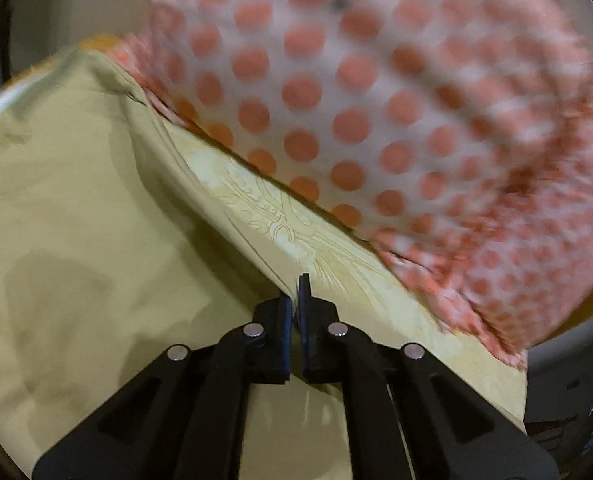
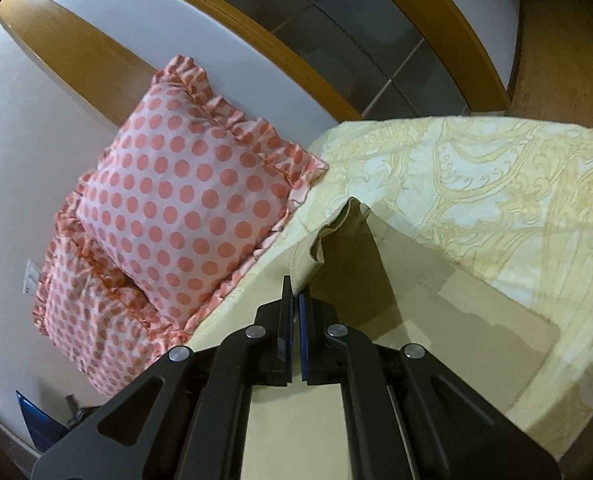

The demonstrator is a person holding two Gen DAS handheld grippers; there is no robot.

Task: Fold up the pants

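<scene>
Two black grippers are in your hands, each with blue-padded fingers pressed nearly together on cloth. Your left gripper point(image 1: 298, 292) pinches an edge of the pants point(image 1: 76, 240), a smooth, matte khaki fabric that spreads in soft wrinkles over the left half of that view, with a stitched seam running up from the pads. Your right gripper point(image 2: 294, 294) nips another edge of the same pants point(image 2: 436, 292), where the cloth rises in a tented fold with a crumpled tip, the rest lying flat on the bedspread point(image 2: 496, 184). That bedspread is pale yellow with cream scrollwork, faintly embossed.

Two pillows show in the right wrist view, both white with coral polka dots and ruffled edges: the upper pillow point(image 2: 184, 196) leans on the lower pillow point(image 2: 96, 312) against the white wall point(image 2: 8, 140). In the left wrist view, one polka-dot pillow point(image 1: 356, 100) fills the upper right, badly blurred, so you cannot tell which of the two it is. A honey-coloured wooden frame point(image 2: 256, 36) curves behind the pillows, bent by the lens. How much cloth sits between each pair of pads is hidden by the fingers themselves.
</scene>
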